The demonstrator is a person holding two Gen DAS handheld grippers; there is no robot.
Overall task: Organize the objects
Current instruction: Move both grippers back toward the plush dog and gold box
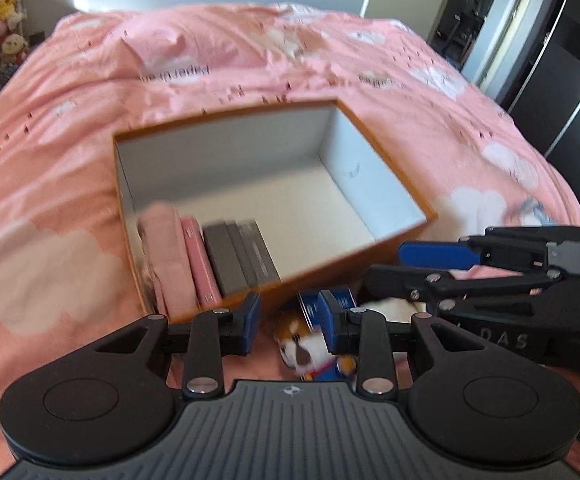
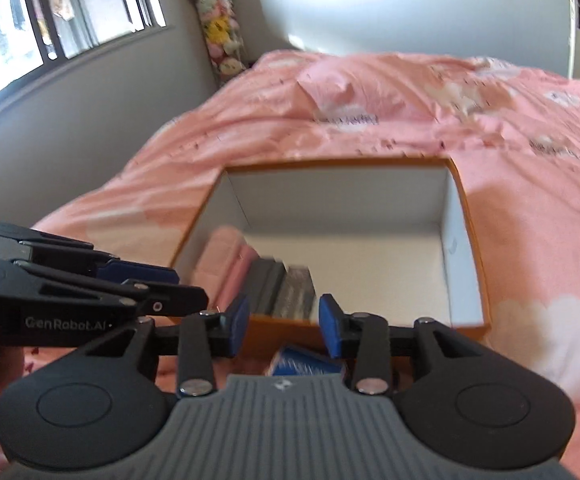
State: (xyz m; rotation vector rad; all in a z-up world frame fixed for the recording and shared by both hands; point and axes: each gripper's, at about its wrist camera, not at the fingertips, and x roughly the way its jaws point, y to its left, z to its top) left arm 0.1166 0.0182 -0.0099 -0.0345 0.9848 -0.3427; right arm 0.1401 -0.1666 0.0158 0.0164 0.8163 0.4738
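Left gripper [image 1: 288,322], jaws apart and empty, hovers directly above a plush dog [image 1: 302,346] lying beside a blue packet [image 1: 332,302] against the box [image 1: 326,266]; the right gripper [image 2: 284,322] is also apart.

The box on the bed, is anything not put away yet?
Yes. A plush dog and a blue book lie on the bedspread just outside the box, while the pink and grey books stand neatly inside.

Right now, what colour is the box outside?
Orange box, white inside; right wrist view shows it best.
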